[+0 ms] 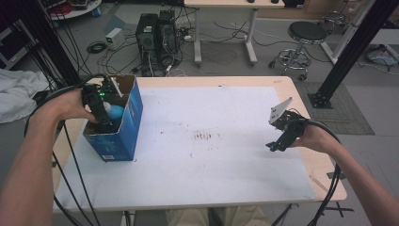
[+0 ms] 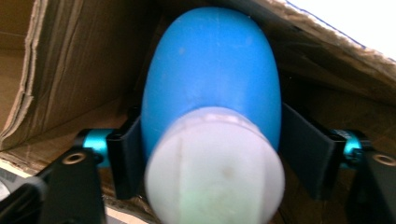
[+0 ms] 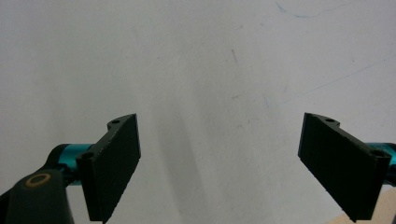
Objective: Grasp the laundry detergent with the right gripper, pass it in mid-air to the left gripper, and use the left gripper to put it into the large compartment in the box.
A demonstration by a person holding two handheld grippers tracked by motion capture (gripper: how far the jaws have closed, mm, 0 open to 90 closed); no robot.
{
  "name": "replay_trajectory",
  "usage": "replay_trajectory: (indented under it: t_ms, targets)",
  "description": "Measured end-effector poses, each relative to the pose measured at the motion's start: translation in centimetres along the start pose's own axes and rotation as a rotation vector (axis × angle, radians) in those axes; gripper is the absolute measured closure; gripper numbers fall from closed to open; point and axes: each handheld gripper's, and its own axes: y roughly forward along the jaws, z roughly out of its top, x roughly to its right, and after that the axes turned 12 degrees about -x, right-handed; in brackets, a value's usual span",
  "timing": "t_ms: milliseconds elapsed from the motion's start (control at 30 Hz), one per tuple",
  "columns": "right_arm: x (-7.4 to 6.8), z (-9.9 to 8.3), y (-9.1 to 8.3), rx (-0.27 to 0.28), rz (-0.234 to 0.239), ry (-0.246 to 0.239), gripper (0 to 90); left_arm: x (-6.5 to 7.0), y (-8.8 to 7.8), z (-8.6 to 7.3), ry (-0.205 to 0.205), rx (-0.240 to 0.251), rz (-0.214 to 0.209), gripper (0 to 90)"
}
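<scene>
A blue cardboard box [image 1: 128, 126] stands open-topped on the white sheet [image 1: 211, 165] at the table's left. My left gripper [image 1: 102, 117] reaches down into it. A blue rubber bulb [image 2: 210, 70] with a white end [image 2: 215, 172] lies between its jaws against the box's brown inner wall [image 2: 70, 60]. The left gripper [image 2: 210, 140] is open, its pads close beside the bulb's sides. The bulb [image 1: 115, 112] shows pale blue in the box's mouth. My right gripper [image 1: 275, 146] hovers at the table's right, open and empty. Its own view has the right gripper [image 3: 219, 158] over bare white sheet [image 3: 196, 56].
Faint brown marks [image 1: 204, 136] stain the sheet's middle. Cables trail from both grippers off the table's near edge. Beyond the table stand two computer towers [image 1: 155, 33], a stool [image 1: 306, 35] and a black frame post [image 1: 348, 56]. White cloth [image 1: 16, 92] lies off the left edge.
</scene>
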Motion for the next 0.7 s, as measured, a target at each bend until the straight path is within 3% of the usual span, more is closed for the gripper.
replay_trajectory:
  t_ms: [700]
  targets:
    - [-0.2, 0.1, 0.2, 0.000, 0.006, -0.002, 12.3, 0.3, -1.4, -0.3, -0.015, -0.023, 0.014, 23.2]
